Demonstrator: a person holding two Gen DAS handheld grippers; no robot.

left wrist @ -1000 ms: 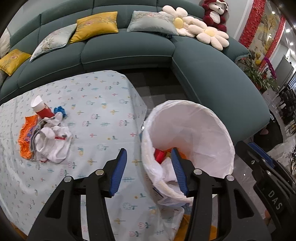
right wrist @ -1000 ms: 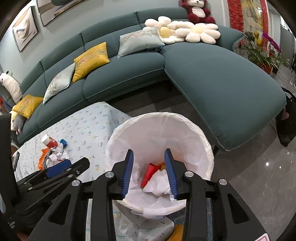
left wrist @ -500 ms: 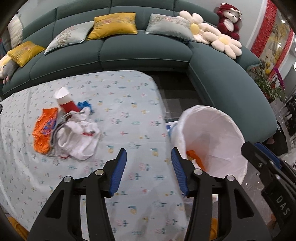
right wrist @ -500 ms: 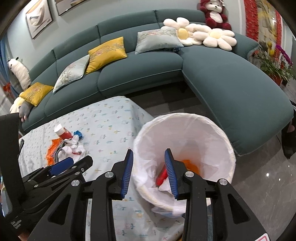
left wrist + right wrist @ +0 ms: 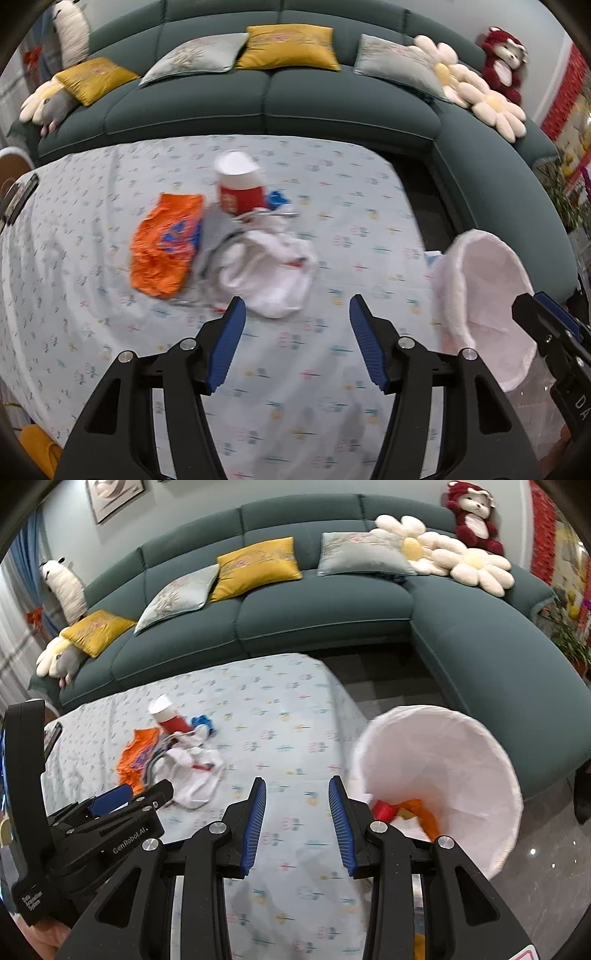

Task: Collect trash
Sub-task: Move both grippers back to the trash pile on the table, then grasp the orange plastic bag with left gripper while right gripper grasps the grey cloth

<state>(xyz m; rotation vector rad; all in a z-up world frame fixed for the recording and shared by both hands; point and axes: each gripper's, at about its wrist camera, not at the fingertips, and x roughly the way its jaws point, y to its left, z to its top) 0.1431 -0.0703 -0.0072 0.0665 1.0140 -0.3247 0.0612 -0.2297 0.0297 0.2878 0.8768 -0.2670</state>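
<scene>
From my left wrist cam, my left gripper (image 5: 295, 343) is spread wide with nothing in it, hanging over the patterned tablecloth (image 5: 332, 387) just short of the trash pile. Closest is the crumpled white plastic bag (image 5: 273, 273), then the orange wrapper (image 5: 166, 243) touching its left side, the red paper cup (image 5: 240, 188) standing behind, and a little blue scrap (image 5: 277, 198) beside the cup. All of it looks light and floppy, so I'd pinch a bunched fold of the white bag rather than a flat bit; thin film probably slips. The cup should crush easily, so I'd take it gently by the wall. The lined bin (image 5: 487, 306) sits off the table's right edge. Over on the right wrist cam, my right gripper (image 5: 297, 827) is also parted and empty, over the cloth between the pile and the bin (image 5: 443, 775), which already has red and orange bits at the bottom. Plenty of bare cloth around the pile, and the sofa (image 5: 314, 620) is well apart.
</scene>
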